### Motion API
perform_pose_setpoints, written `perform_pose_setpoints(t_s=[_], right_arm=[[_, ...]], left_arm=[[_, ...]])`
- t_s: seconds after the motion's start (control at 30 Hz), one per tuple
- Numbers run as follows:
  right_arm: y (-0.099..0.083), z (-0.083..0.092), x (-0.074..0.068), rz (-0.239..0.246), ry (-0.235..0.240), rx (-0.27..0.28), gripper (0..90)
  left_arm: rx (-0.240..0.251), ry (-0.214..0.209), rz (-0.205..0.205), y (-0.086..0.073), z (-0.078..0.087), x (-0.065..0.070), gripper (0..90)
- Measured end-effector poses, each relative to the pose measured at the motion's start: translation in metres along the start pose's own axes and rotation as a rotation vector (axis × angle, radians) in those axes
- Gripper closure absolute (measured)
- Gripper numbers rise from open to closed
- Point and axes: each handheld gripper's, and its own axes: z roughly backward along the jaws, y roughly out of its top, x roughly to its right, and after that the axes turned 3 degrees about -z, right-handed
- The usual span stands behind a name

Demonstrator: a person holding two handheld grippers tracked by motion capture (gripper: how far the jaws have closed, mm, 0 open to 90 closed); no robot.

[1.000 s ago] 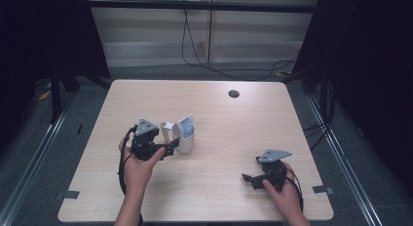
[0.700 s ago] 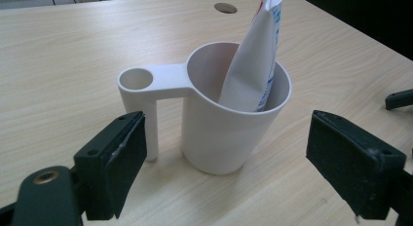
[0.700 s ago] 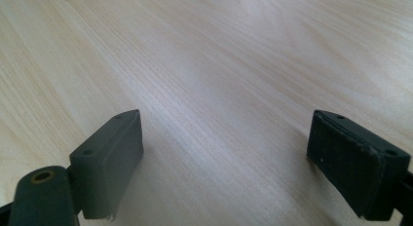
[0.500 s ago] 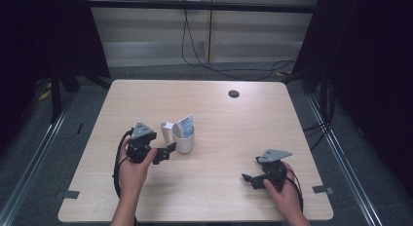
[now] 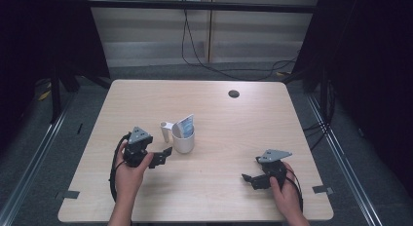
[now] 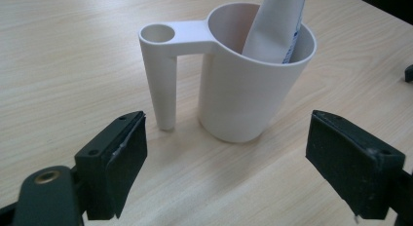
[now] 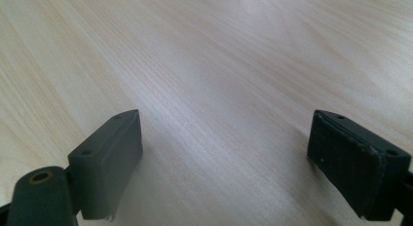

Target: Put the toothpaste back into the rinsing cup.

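Note:
A white cup [image 5: 183, 138] with a tube-shaped side handle [image 5: 166, 130] stands near the middle of the wooden table [image 5: 234, 123]. A white and blue toothpaste tube [image 5: 186, 125] leans inside it. In the left gripper view the cup [image 6: 253, 84], handle [image 6: 162, 75] and tube [image 6: 280, 26] sit just beyond my open jaws. My left gripper [image 5: 163, 156] is open, just left of the cup and apart from it, with nothing held. My right gripper [image 5: 249, 179] is open low over bare wood near the front right, and its jaws [image 7: 229, 167] hold nothing.
A dark round hole cover [image 5: 234, 94] sits at the table's back right. Black cables [image 5: 204, 46] hang behind the table. Dark curtains flank both sides, and metal rails [image 5: 44, 143] run along the floor.
My left gripper has pulled back toward the front and left, away from the cup. The right gripper has stayed put.

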Motion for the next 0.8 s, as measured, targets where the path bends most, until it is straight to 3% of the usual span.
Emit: perform_pose_setpoints(t_s=[0.27, 0.8], right_arm=[[0.000, 0.000, 0.000, 0.000, 0.000, 0.000, 12.5], [0.000, 0.000, 0.000, 0.000, -0.001, 0.000, 12.5]], left_arm=[[-0.018, 0.003, -0.023, -0.007, 0.001, -0.004, 15.1], [-0.037, 0.026, 0.008, -0.031, 0.006, -0.017, 15.3]])
